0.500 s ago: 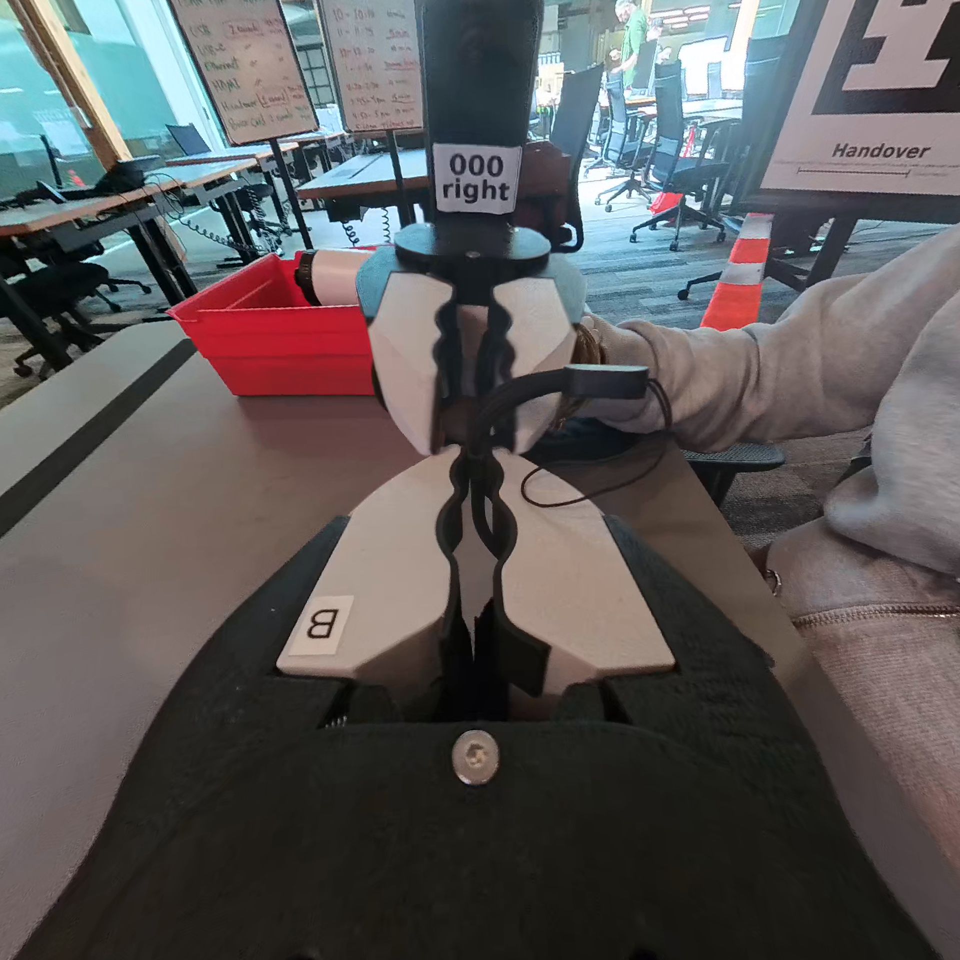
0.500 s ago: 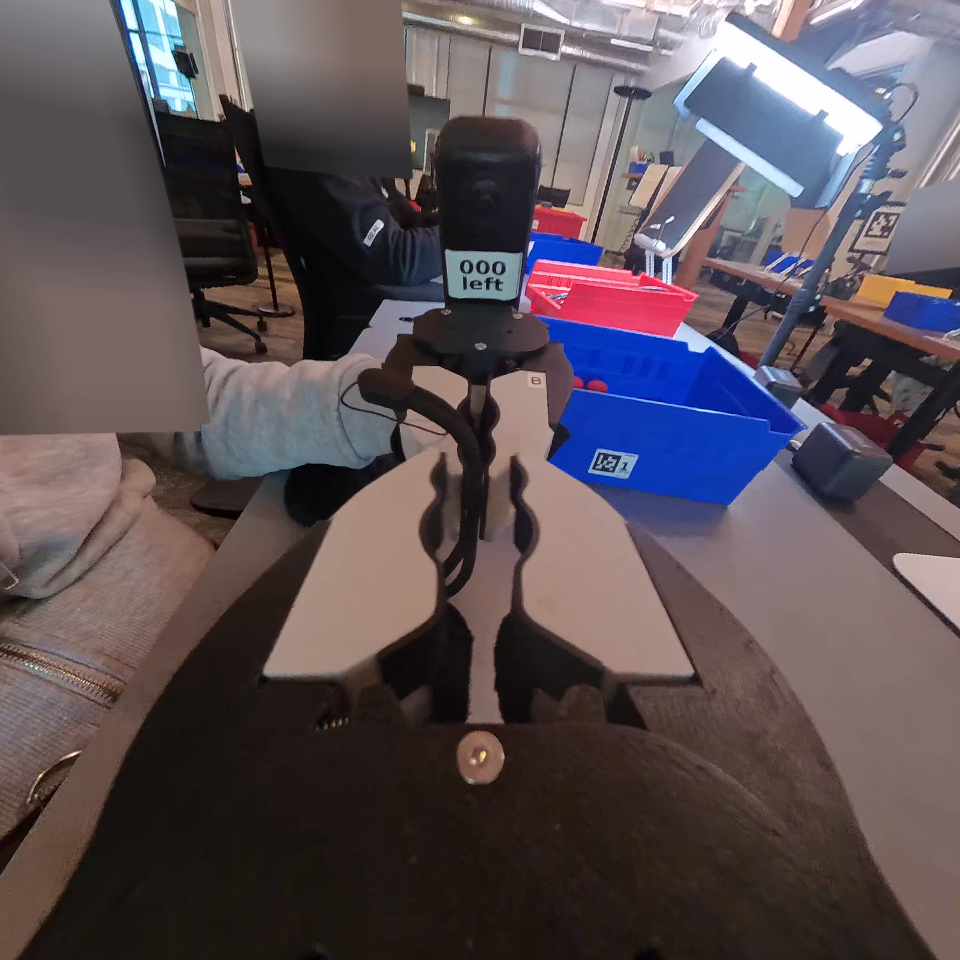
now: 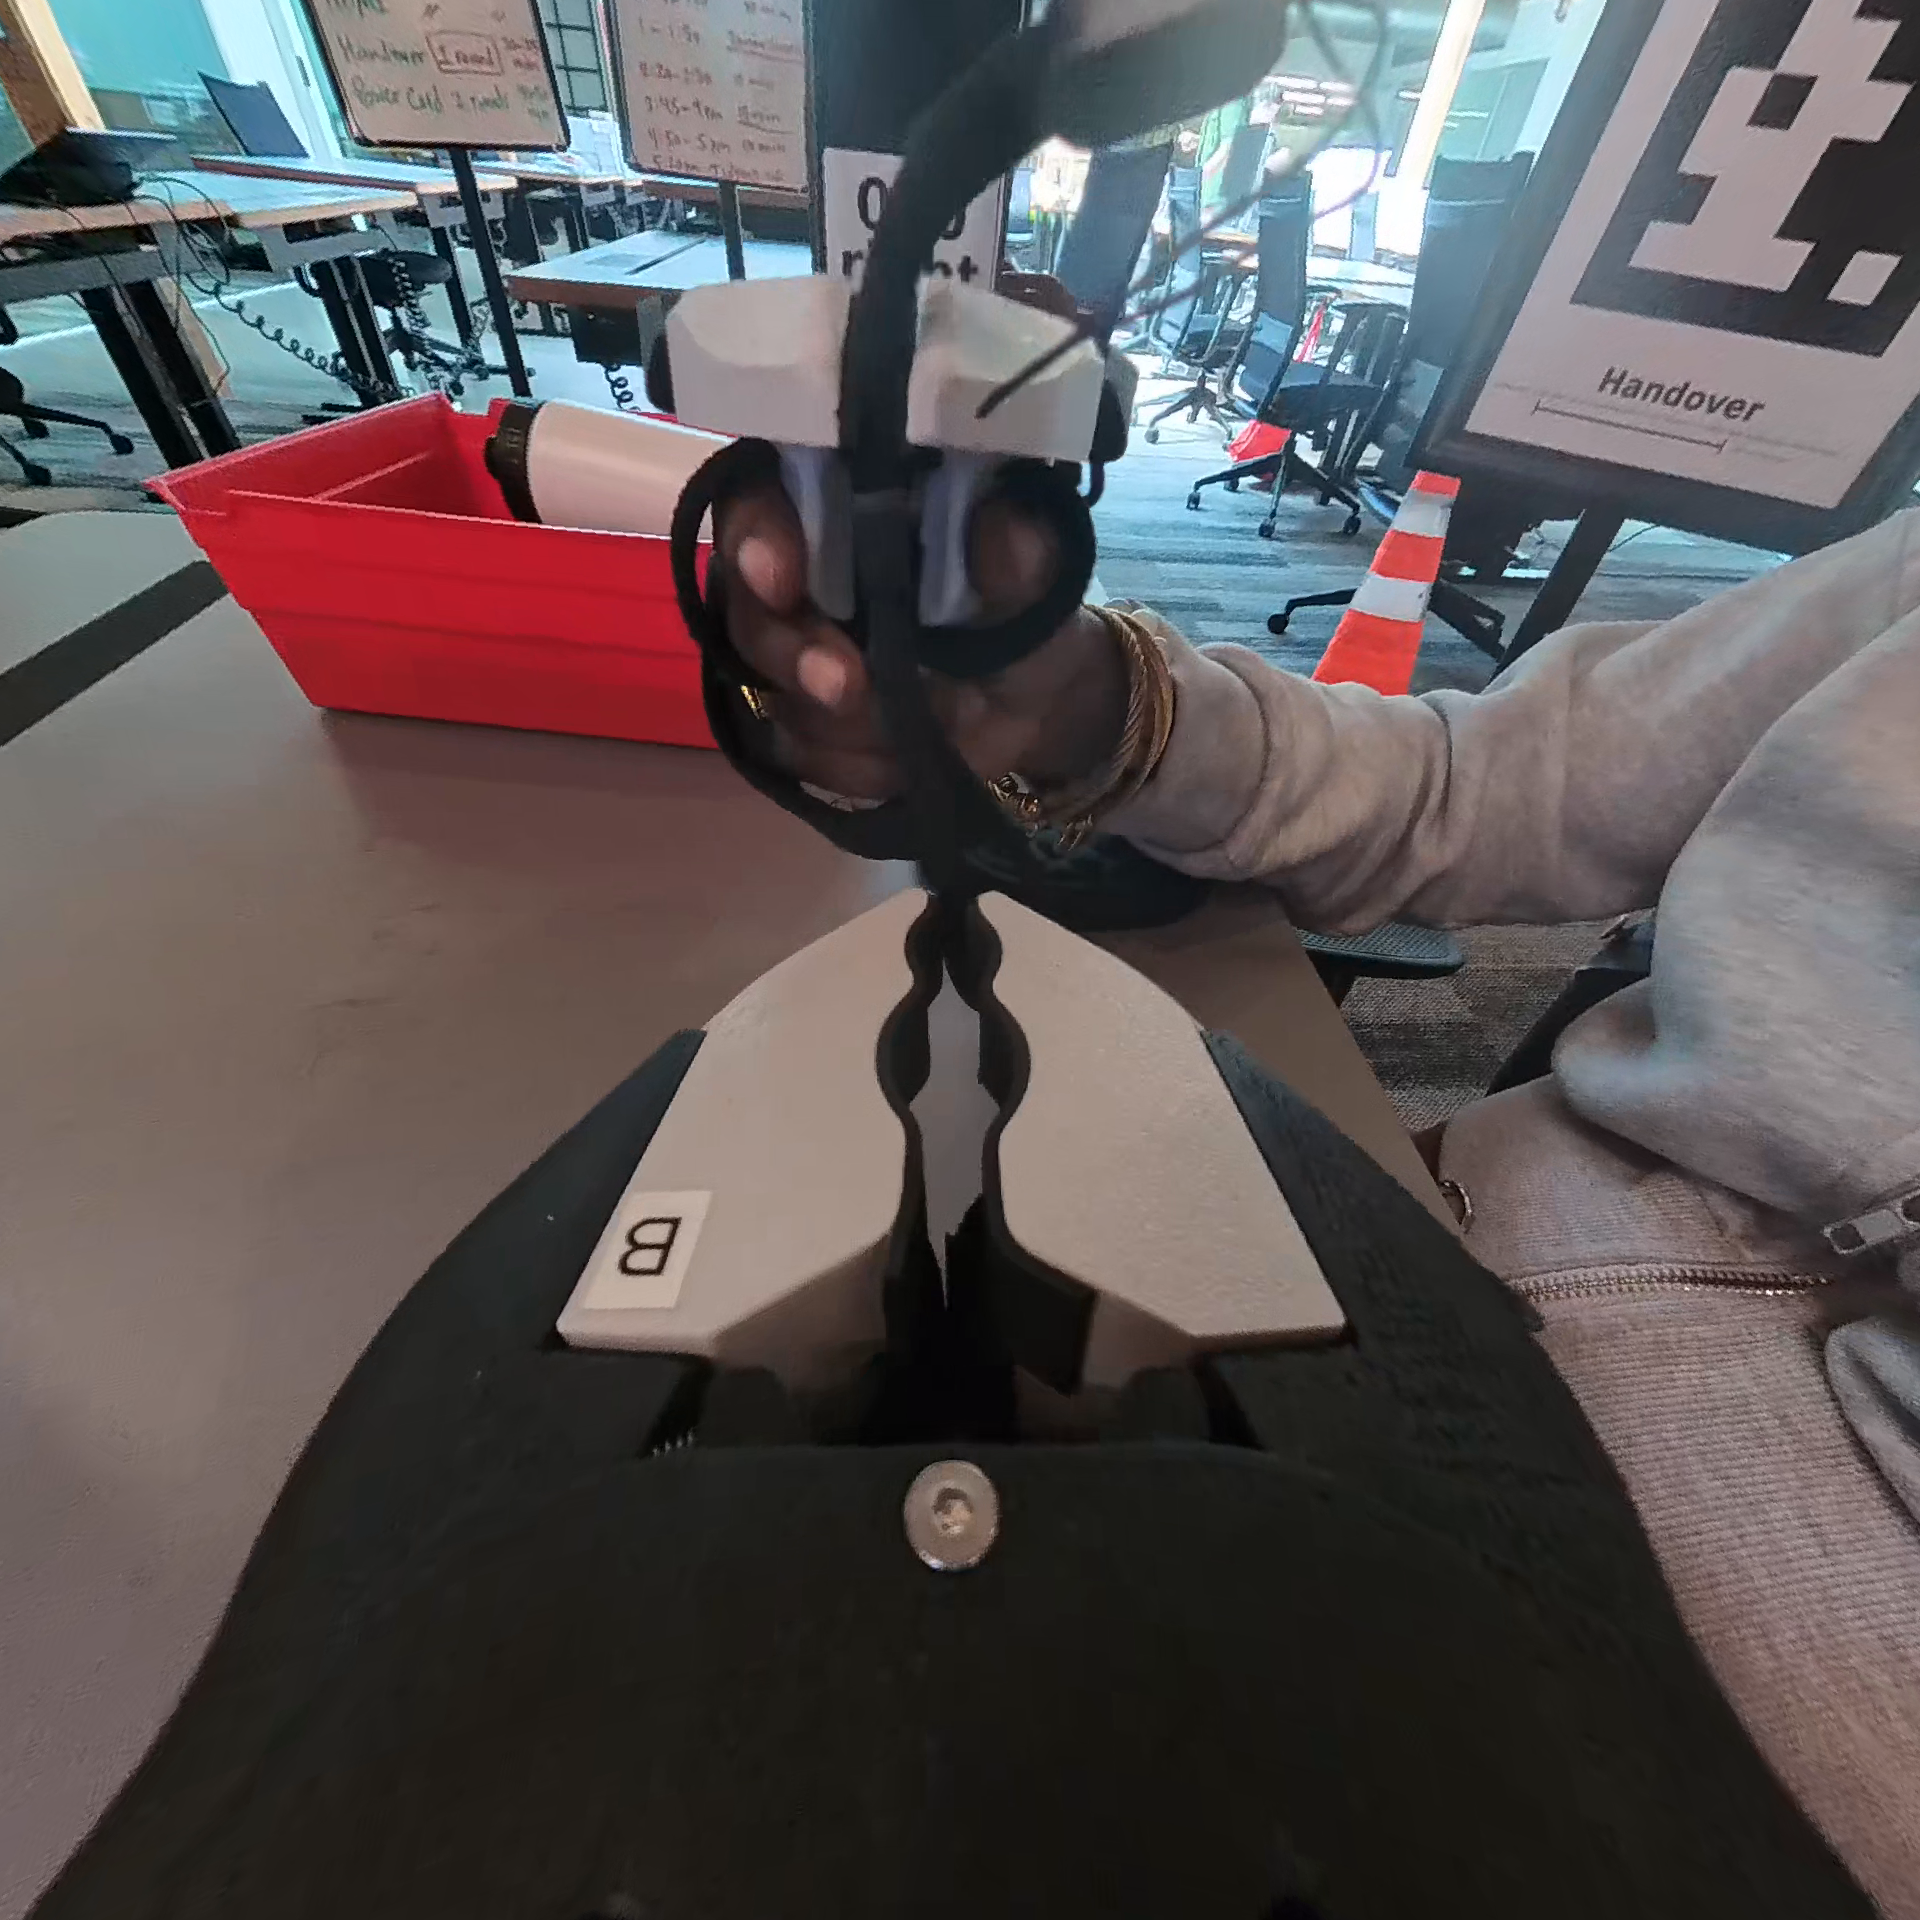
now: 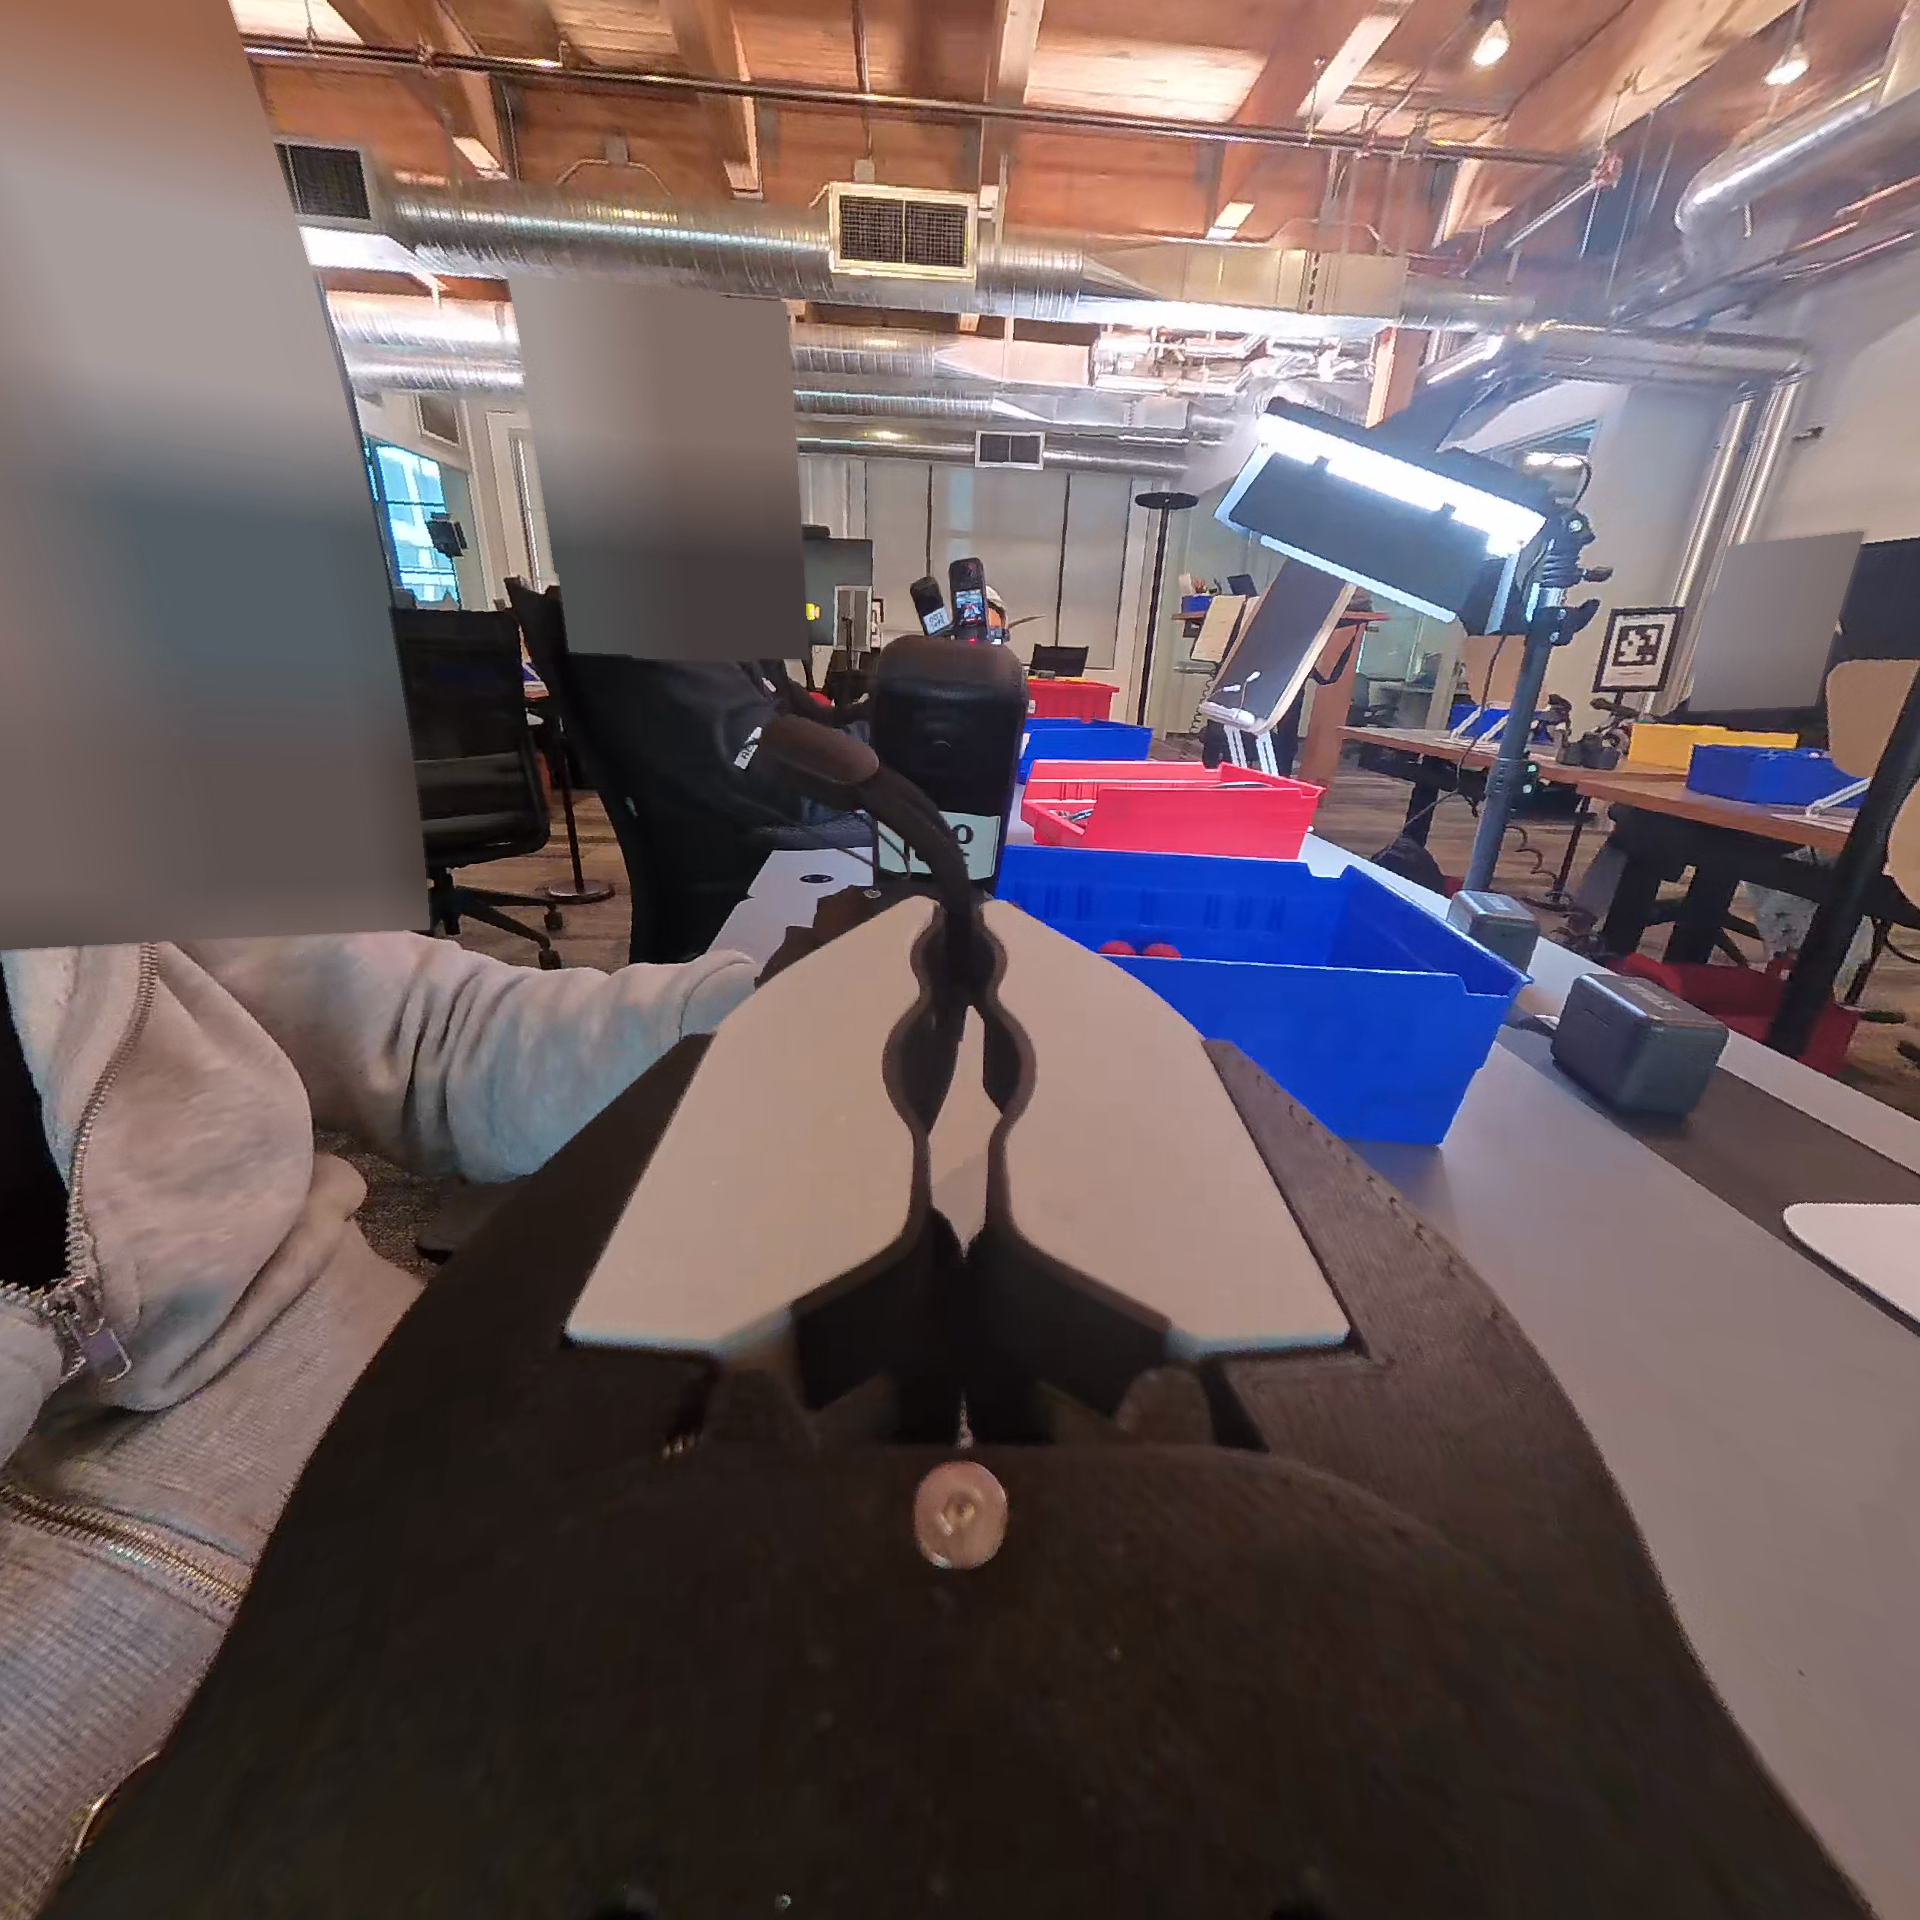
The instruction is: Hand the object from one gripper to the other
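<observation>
left hand-held gripper [image 3: 951,914]: I see the tips pinched on the cable's lower end
right hand-held gripper [image 4: 961,935]: clamped on the black cable [image 3: 894,582], higher up
cable: strung between both, above the worktop [image 3: 312,935]
red bin [image 3: 436,582]: behind, on worktop

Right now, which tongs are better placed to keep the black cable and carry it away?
Right, probably. The right tongs are shut on the black cable partway along it. The left tongs pinch only its end at their very tips, so they can simply let go.
</observation>
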### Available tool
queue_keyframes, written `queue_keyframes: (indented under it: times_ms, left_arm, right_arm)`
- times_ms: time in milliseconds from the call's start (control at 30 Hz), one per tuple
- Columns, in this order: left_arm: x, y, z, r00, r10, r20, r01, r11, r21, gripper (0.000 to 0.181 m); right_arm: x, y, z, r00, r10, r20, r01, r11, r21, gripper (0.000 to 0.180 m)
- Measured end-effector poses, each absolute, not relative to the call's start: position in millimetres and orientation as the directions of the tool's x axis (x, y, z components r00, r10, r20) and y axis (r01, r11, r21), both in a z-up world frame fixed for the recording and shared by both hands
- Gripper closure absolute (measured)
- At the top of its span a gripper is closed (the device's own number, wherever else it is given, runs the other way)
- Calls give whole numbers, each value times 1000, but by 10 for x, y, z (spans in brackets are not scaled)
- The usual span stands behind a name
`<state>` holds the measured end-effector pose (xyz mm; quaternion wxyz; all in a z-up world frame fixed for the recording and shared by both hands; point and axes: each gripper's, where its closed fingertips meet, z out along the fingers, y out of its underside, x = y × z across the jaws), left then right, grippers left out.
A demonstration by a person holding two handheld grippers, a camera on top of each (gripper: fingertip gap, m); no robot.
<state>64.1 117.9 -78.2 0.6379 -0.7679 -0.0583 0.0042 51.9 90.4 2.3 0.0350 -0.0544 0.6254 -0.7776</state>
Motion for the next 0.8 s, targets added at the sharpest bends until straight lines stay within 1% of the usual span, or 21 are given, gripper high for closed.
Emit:
queue_keyframes:
  times_ms: [100, 167, 200, 233, 267, 333, 367, 433, 500, 567, 667, 700, 767, 800]
  left_arm:
    - [615, 1167, -784, 992, 110, 69, 88, -180, -980, 178]
    - [607, 1152, -744, 990, 112, 84, 101, -157, -983, 178]
    - [582, 1137, -712, 987, 125, 100, 117, -135, -984, 178]
    - [558, 1116, -679, 984, 135, 121, 136, -112, -984, 178]
    - [521, 1087, -649, 979, 150, 141, 155, -88, -984, 178]
    - [441, 1021, -615, 969, 189, 157, 171, -58, -984, 178]
    - [406, 990, -604, 966, 208, 153, 167, -50, -985, 178]
    - [385, 958, -597, 963, 219, 155, 169, -48, -984, 178]
    - [389, 968, -605, 963, 219, 158, 173, -53, -983, 178]
    - [381, 981, -603, 961, 222, 167, 180, -41, -983, 175]
    - [417, 1017, -665, 956, 181, 229, 243, -59, -968, 150]
    - [441, 1041, -681, 955, 157, 253, 265, -62, -962, 145]
    - [474, 1096, -708, 952, 132, 278, 288, -64, -956, 145]
    - [482, 1119, -726, 953, 132, 272, 283, -71, -956, 150]
  right_arm:
    - [498, 898, 20, -993, -111, 29, -5, -214, -977, 176]
    - [416, 886, -7, -996, -85, -36, 52, -201, -978, 173]
    - [363, 865, -56, -993, -77, -91, 103, -174, -979, 162]
    - [323, 834, -126, -985, -80, -154, 164, -134, -977, 145]
    - [316, 800, -194, -970, -103, -219, 229, -91, -969, 135]
    - [370, 743, -285, -926, -179, -332, 342, -28, -939, 135]
    - [395, 718, -324, -904, -203, -375, 383, 0, -924, 136]
    - [427, 683, -381, -882, -227, -413, 416, 35, -908, 147]
    - [397, 688, -383, -893, -211, -397, 404, 13, -915, 175]
    - [371, 721, -373, -907, -193, -374, 381, 0, -925, 176]
    - [347, 785, -263, -916, -194, -350, 368, -61, -928, 176]
    - [340, 803, -237, -919, -192, -344, 364, -76, -928, 177]
    - [332, 817, -226, -923, -186, -337, 356, -83, -931, 176]
    - [337, 816, -224, -923, -189, -336, 356, -83, -931, 176]
